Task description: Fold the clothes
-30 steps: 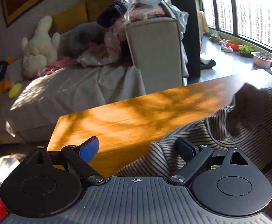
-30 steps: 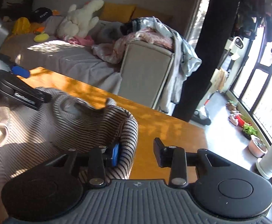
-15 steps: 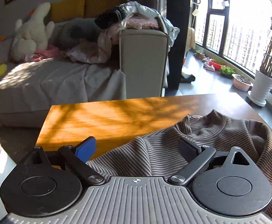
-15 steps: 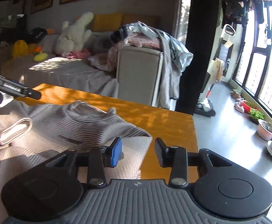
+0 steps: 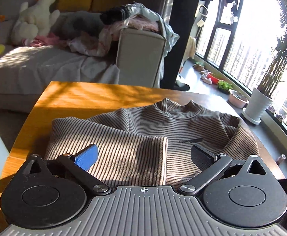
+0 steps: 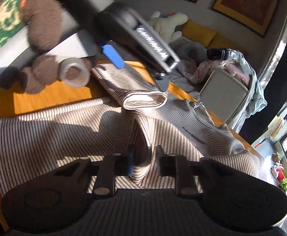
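A brown striped sweater (image 5: 159, 129) lies front up on the wooden table (image 5: 88, 96), its left sleeve folded across the chest with the cuff (image 5: 164, 157) near the middle. My left gripper (image 5: 143, 155) is open and empty, held just above the folded sleeve. In the right wrist view the sweater (image 6: 50, 135) spreads below, and my right gripper (image 6: 144, 159) is shut on a raised fold of the sweater (image 6: 141, 135) near the sleeve cuff (image 6: 145, 100). The left gripper (image 6: 123, 59) shows above the sleeve there.
A sofa (image 5: 45, 66) with a white plush toy (image 5: 35, 25) and piled clothes (image 5: 135, 21) stands behind the table. Potted plants (image 5: 261, 102) line the window at right. The person's brown sleeve (image 6: 43, 17) shows at upper left.
The left gripper laid the left sleeve across the chest, let go and rose. The right gripper swung over the sweater, dropped low and closed on a fold of it.
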Motion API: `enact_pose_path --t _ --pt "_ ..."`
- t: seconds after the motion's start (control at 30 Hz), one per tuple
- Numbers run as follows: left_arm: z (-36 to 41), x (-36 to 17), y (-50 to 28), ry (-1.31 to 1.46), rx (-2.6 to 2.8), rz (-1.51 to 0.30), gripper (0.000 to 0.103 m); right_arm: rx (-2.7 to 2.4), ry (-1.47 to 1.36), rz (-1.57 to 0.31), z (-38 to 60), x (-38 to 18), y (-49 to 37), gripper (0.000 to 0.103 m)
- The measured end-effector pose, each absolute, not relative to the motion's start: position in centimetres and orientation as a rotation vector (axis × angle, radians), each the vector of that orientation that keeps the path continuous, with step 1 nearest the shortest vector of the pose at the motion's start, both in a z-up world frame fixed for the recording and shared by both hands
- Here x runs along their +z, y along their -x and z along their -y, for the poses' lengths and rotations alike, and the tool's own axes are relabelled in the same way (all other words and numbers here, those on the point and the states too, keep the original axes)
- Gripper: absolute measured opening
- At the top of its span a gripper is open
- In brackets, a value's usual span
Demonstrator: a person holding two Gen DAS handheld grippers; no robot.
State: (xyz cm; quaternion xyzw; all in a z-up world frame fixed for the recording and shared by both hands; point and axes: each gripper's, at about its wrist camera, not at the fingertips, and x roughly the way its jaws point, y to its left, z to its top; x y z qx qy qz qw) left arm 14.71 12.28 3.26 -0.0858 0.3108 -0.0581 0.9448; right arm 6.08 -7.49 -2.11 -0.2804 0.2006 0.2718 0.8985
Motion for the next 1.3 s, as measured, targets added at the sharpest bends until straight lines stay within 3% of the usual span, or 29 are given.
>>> enact_pose_path --t 0.27,0.4,0.7,0.97,1.3 --pt "-10.8 1.9 -12.8 0.180 -0.240 -0.646 0.103 -0.040 0.197 -0.301 26.0 14.1 -17.1 0.004" --pt "-9.9 1.2 -12.3 0.164 -0.279 -0.650 0.103 -0.104 0.053 -0.257 30.8 17.9 -19.0 0.004" --pt "-10.0 0.7 -11.8 0.116 -0.245 -0.639 0.103 0.196 0.102 -0.268 19.9 16.9 -19.9 0.004" --pt "-10.8 0.7 -11.0 0.117 -0.217 -0.641 0.103 0.413 0.147 -0.419 9.1 10.4 -22.6 0.004" --pt "-11.1 -0.7 -10.8 0.136 -0.222 -0.669 0.103 0.513 0.092 -0.448 5.8 8.7 -23.2 0.004"
